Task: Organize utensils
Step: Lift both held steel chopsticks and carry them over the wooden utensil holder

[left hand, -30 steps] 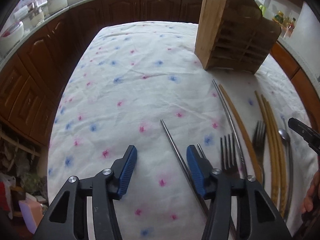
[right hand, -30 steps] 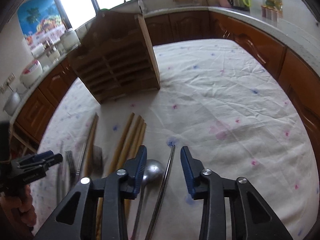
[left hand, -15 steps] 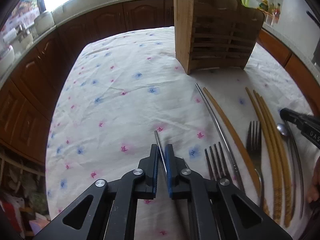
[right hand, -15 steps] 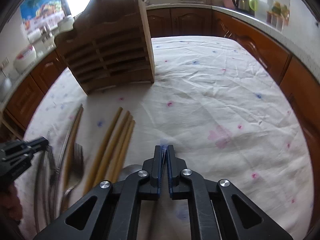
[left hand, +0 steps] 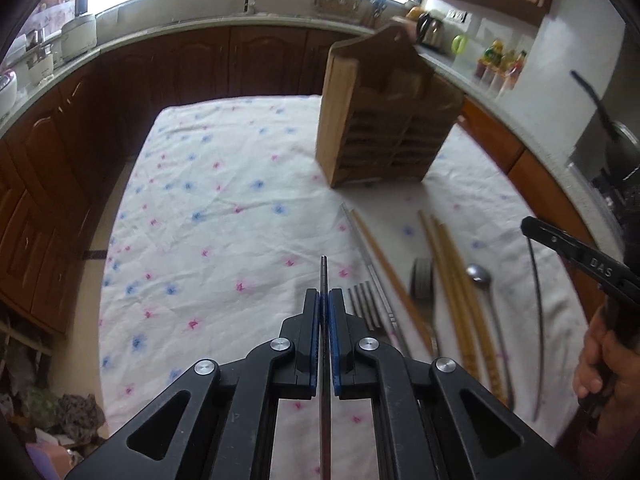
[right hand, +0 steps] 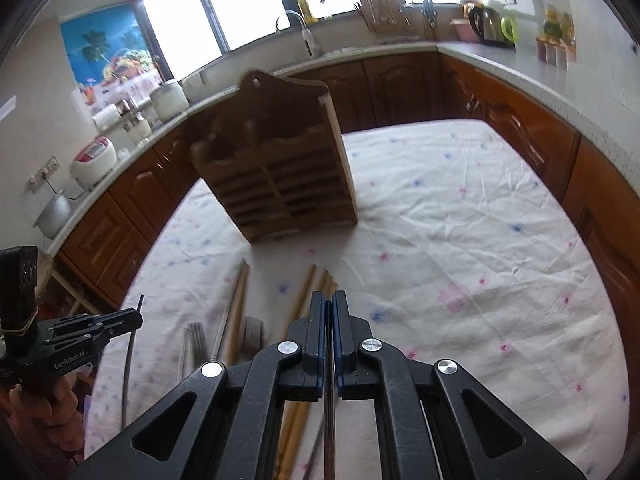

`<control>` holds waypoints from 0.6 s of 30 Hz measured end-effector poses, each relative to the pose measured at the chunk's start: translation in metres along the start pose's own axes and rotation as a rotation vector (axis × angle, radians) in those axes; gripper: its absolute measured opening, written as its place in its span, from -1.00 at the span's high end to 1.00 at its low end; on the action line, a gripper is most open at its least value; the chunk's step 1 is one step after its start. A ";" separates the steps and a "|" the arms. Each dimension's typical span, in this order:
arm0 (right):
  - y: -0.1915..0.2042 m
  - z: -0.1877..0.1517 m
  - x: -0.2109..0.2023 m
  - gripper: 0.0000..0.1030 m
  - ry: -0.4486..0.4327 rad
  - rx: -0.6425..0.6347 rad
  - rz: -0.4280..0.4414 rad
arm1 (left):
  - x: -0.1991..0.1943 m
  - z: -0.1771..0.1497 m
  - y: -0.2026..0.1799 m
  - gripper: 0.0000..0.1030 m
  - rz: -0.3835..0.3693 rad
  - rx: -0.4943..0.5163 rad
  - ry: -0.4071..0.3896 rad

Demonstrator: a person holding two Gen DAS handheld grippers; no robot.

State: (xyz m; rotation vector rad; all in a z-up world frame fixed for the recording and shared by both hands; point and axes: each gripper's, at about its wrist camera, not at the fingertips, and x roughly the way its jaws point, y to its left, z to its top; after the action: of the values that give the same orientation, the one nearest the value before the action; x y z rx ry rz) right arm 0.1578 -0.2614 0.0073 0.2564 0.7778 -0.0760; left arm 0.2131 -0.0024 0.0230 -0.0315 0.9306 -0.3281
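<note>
Gripping one metal chopstick (left hand: 324, 276) each, left gripper (left hand: 324, 300) and right gripper (right hand: 329, 304) jaws clamped, above counter (left hand: 224, 200).

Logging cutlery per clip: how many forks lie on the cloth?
2: one fork just right of the left claw, a blurred fork further right beside the wooden chopsticks. Others could be hidden.

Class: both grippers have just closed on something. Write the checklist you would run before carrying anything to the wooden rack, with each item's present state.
1. Left gripper shut on metal chopstick: ok.
2. Right gripper shut on a thin metal rod: ok.
3. Both pieces lifted off the tablecloth: ok.
4. Wooden rack upright: ok.
5. Rack slots free: cannot tell.
6. Remaining forks, spoon and wooden chopsticks undisturbed: cannot tell.
</note>
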 end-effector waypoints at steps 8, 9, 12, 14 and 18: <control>0.014 0.007 -0.037 0.94 -0.086 -0.021 0.031 | -0.063 -0.011 0.000 0.95 -0.042 0.001 -0.094; 0.016 0.008 -0.043 0.94 -0.098 -0.021 0.036 | -0.069 -0.012 0.000 0.95 -0.046 0.000 -0.104; 0.019 0.011 -0.057 0.94 -0.130 -0.026 0.044 | -0.089 -0.016 0.001 0.95 -0.057 0.000 -0.142; 0.023 0.014 -0.068 0.94 -0.157 -0.034 0.046 | -0.100 -0.019 0.001 0.95 -0.065 0.002 -0.166; 0.028 0.018 -0.084 0.94 -0.198 -0.048 0.048 | -0.115 -0.024 0.002 0.95 -0.074 0.010 -0.206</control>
State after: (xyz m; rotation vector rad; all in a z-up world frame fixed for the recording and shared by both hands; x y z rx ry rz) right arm 0.1152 -0.2408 0.0843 0.2183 0.5756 -0.0366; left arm 0.1306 0.0354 0.0984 -0.0888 0.7247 -0.3906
